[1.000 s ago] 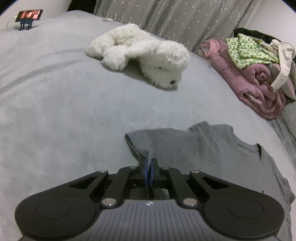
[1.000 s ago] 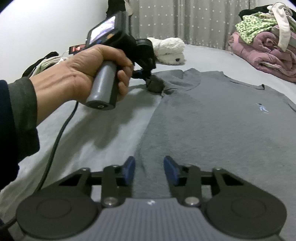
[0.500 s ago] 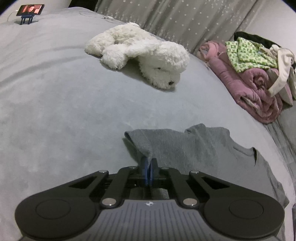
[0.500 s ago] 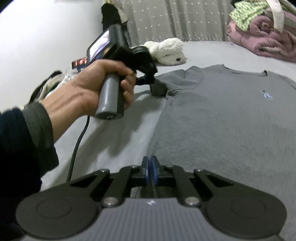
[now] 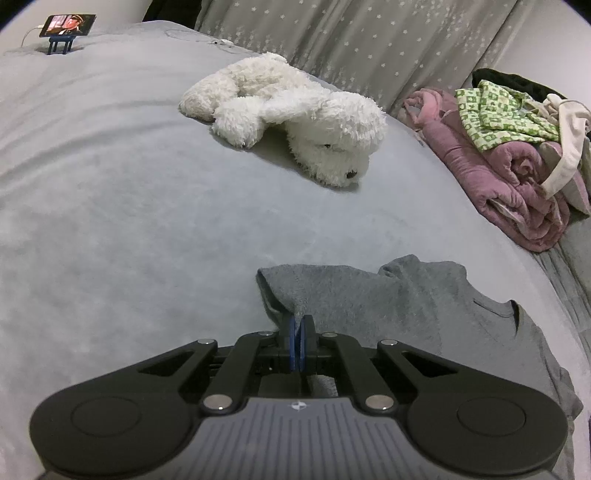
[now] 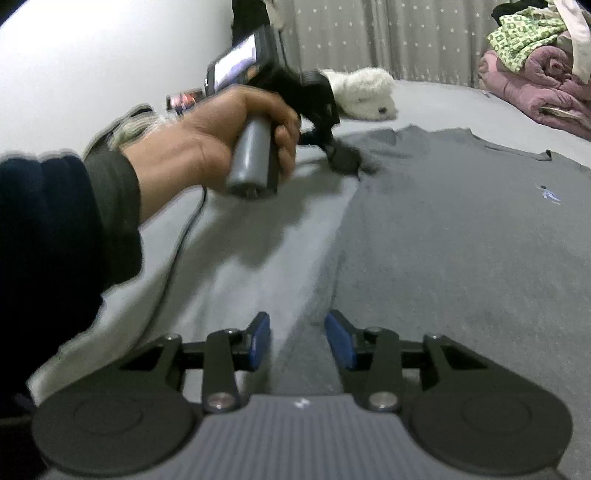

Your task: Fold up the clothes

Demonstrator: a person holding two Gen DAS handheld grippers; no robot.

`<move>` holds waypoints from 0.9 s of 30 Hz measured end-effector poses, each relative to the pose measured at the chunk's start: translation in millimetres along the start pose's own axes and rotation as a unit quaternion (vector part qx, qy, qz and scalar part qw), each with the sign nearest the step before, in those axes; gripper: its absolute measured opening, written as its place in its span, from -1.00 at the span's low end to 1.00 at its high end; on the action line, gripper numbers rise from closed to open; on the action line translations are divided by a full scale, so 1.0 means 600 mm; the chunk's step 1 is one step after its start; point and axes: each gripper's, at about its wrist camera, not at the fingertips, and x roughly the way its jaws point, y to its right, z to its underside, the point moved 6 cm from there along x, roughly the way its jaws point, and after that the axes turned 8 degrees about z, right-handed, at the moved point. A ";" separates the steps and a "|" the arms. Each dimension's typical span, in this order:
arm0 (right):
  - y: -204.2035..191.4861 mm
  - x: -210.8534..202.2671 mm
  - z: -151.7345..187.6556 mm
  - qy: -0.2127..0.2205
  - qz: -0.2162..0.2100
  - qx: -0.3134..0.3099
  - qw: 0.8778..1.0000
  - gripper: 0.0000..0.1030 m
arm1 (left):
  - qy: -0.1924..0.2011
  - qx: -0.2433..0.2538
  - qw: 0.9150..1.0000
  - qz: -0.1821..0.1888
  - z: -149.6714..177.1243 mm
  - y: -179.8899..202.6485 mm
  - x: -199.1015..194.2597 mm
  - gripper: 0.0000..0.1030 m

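Note:
A grey T-shirt [image 5: 388,295] lies flat on the grey bed, chest logo up [image 6: 461,240]. My left gripper [image 5: 297,321] is shut on the sleeve's edge, and the cloth rises in a small peak into the blue pads. In the right wrist view a hand [image 6: 207,147] holds that left gripper [image 6: 343,160] at the shirt's far left corner. My right gripper [image 6: 297,332] sits low over the shirt's near left side edge. Its jaws are opening; the edge runs between the blue pads, which do not press on it.
A white plush toy [image 5: 295,114] lies beyond the shirt. A pile of pink, green and white clothes [image 5: 517,166] sits at the back right. A phone on a stand [image 5: 66,27] stands at the far left. A black cable [image 6: 184,229] trails from the left gripper.
The right gripper was open a second ago, shut half a second ago, and stands open again now. The left gripper stays shut on the sleeve in the same place.

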 end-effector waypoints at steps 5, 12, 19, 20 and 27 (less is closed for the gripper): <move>0.006 -0.002 -0.004 0.000 0.002 0.009 1.000 -0.87 | -0.004 -0.013 1.000 0.007 -0.001 -0.002 0.000 -0.97; 0.022 -0.008 -0.001 -0.006 -0.007 0.035 0.999 -0.83 | -0.015 -0.024 1.000 0.010 0.006 -0.003 0.007 -0.63; 0.010 -0.011 -0.003 -0.006 0.000 0.024 1.000 -0.71 | -0.012 0.029 0.999 -0.015 0.013 0.020 0.012 -0.49; 0.009 -0.011 -0.002 -0.006 0.001 0.022 1.000 -0.71 | -0.012 0.034 0.999 -0.017 0.014 0.021 0.013 -0.47; 0.003 -0.015 -0.001 -0.003 0.008 0.013 1.000 -0.56 | -0.008 0.031 0.999 -0.016 0.013 0.018 0.016 -0.41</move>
